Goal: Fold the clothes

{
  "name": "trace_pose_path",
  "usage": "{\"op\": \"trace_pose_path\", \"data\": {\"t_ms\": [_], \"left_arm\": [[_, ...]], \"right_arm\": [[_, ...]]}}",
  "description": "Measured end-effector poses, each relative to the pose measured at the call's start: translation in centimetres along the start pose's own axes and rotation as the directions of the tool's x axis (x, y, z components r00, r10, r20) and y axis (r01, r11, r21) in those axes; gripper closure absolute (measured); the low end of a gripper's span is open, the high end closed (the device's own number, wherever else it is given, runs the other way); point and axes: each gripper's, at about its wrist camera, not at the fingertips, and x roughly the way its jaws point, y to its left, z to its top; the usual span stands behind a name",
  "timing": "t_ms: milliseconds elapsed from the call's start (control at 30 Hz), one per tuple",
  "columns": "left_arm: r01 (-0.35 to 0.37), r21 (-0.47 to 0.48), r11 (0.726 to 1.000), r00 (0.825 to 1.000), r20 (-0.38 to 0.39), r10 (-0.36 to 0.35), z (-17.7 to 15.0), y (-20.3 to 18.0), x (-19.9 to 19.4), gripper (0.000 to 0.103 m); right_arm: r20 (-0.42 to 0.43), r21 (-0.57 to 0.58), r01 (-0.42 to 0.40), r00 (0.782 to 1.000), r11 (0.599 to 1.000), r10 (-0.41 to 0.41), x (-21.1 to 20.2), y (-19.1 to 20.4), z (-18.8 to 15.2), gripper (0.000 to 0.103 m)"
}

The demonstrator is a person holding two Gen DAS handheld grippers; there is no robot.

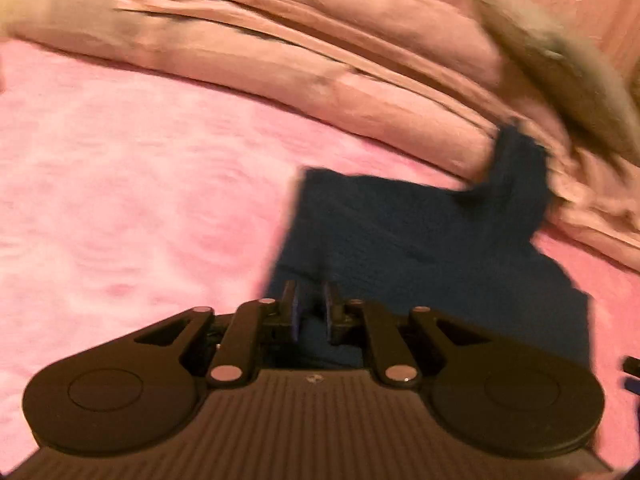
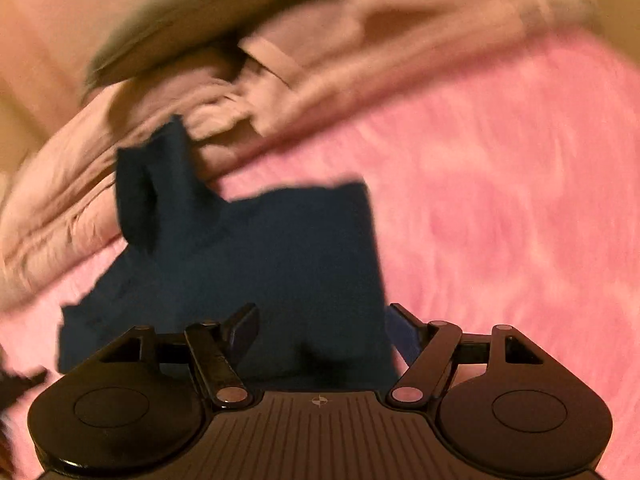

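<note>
The navy garment (image 1: 400, 240) lies on the pink bed (image 1: 120, 180), centre-right in the left view, one flap riding up against the beige bedding (image 1: 280, 60) in the upper frame. The left gripper (image 1: 311, 308) has its jaws nearly closed with cloth between them; whether they pinch it I cannot tell. The right gripper (image 2: 324, 332) is wide open over the near edge, holding nothing. With only one side possibly held, a pull could drag the cloth askew or bunch it; the raised flap may snag on the bedding.

Pink bed cover (image 1: 140, 200) bearing navy garment (image 1: 400, 240), seemingly bunched beige bedding (image 1: 280, 60)
</note>
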Motion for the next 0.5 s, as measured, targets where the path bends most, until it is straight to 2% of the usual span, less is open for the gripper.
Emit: {"op": "trace_pose_path", "data": {"t_ms": [67,133,200,233,267,300,367,433,500], "left_arm": [[0.078,-0.01,0.997,0.997,0.018,-0.078,0.2,-0.7,0.6,0.094],[0.155,0.033,0.987,0.988,-0.014,-0.155,0.3,-2.2,2.1,0.094],[0.161,0.073,0.984,0.986,-0.058,-0.157,0.1,-2.9,4.3,0.09],[0.152,0.041,0.987,0.985,-0.083,-0.148,0.1,-2.4,5.4,0.093],[0.139,-0.018,0.99,0.984,-0.111,-0.14,0.2,-1.4,6.3,0.1],[0.124,-0.077,0.989,0.981,-0.14,-0.134,0.3,-0.4,7.2,0.101],[0.143,-0.162,0.976,0.976,-0.141,-0.167,1.2,1.0,7.0,0.101],[0.168,-0.126,0.978,0.974,-0.131,-0.185,2.8,0.4,6.2,0.1],[0.236,-0.077,0.969,0.962,-0.125,-0.245,4.7,-1.4,6.5,0.099]], "right_arm": [[0.012,-0.051,-0.014,1.0,0.999,0.015,1.4,1.1,0.2,0.03],[-0.006,-0.084,-0.028,1.0,0.996,0.028,2.8,1.4,0.5,0.031],[-0.032,-0.116,-0.037,0.999,0.993,0.034,4.1,1.5,0.8,0.031],[-0.045,-0.132,-0.042,0.998,0.99,0.037,4.7,1.5,0.9,0.031],[-0.059,-0.147,-0.047,0.998,0.988,0.039,5.3,1.5,1.1,0.031],[-0.072,-0.163,-0.053,0.997,0.985,0.041,5.9,1.6,1.2,0.031],[-0.099,-0.194,-0.064,0.994,0.979,0.045,7.1,1.6,1.5,0.031],[-0.115,-0.214,-0.084,0.992,0.973,0.06,8.1,1.7,2.3,0.031],[-0.074,-0.18,-0.137,0.989,0.974,0.126,8.4,1.9,5.1,0.031]]}}
